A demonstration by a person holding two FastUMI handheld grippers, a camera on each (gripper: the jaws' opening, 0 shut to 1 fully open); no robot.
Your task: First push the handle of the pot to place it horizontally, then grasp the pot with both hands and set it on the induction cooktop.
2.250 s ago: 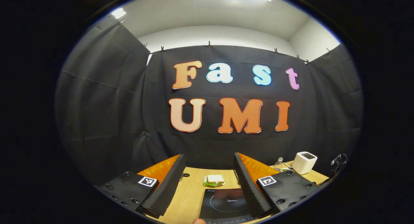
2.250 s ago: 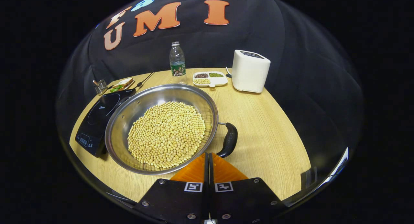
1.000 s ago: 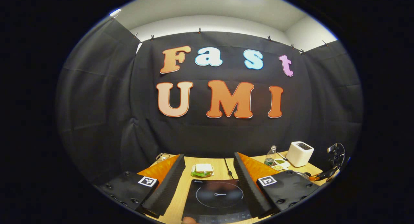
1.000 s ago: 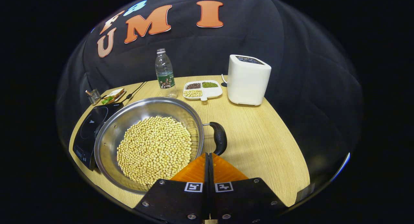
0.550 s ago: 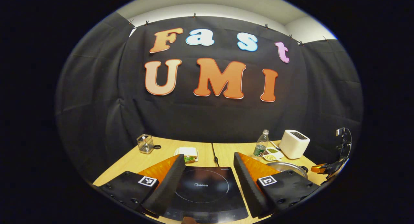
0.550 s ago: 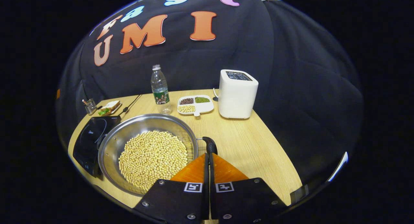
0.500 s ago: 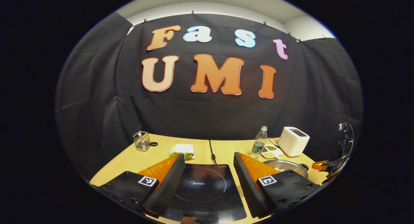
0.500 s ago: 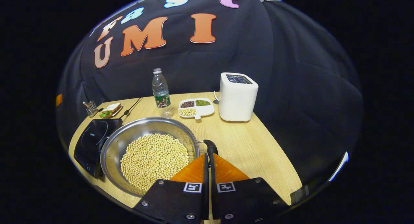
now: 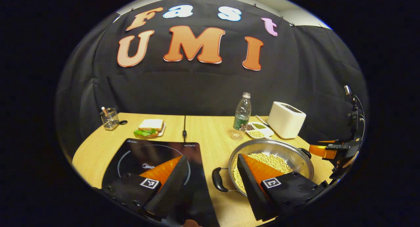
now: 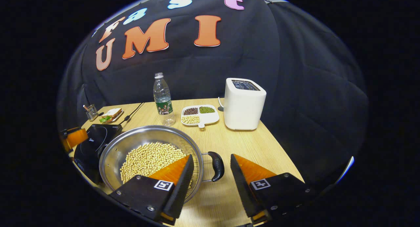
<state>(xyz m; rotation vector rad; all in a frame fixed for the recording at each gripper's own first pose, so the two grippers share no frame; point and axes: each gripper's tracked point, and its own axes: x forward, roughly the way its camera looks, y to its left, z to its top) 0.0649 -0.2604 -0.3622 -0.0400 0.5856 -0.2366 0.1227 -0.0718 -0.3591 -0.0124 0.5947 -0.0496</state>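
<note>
Left tool [image 9: 210, 161] fingers spread wide above desk [image 9: 203, 132]; one over induction cooktop [image 9: 154, 161], other over pot [image 9: 288, 153] of beans. Pot's near handle [image 9: 217, 180] between them. Right tool [image 9: 331, 151] beyond pot.

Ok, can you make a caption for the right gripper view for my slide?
Open right gripper lines up on the handle of a pot full of beans.
</note>
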